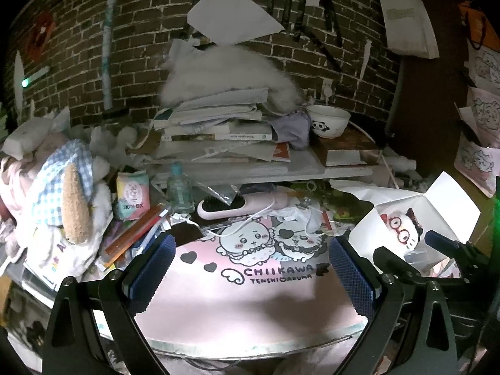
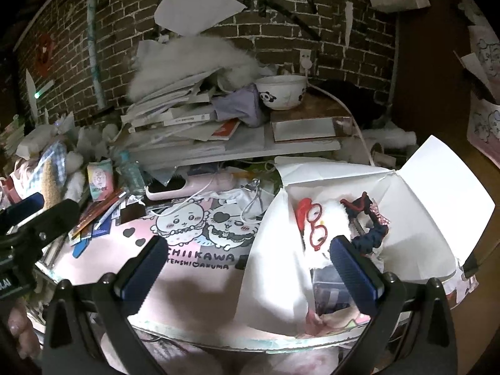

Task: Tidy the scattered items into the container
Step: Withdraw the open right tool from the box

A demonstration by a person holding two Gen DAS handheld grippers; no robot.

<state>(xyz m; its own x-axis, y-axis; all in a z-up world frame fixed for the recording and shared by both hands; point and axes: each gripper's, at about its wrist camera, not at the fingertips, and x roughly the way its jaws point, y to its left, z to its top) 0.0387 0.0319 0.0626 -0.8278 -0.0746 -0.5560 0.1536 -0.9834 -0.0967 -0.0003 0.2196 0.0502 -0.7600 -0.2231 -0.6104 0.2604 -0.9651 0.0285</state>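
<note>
Pink mat point(image 1: 250, 297) bears "CHIIKAWA" above "TENSHI AKUMA", below its two cartoon figures; the same print shows partly covered in the right view; packet point(image 1: 132, 195), left of the mat, reads "KOTEX"; other print illegible.

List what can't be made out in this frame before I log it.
- White box, right wrist view: its lower contents are dark, partly hidden behind the right gripper.
- Same box, left wrist view: the right gripper's arm covers part of its opening.
- Book stack, both views: spine text too small to read.
- Clutter beside the plush toy, left wrist view: dim, items indistinguishable.
- Left gripper: jaws open, empty.
</note>
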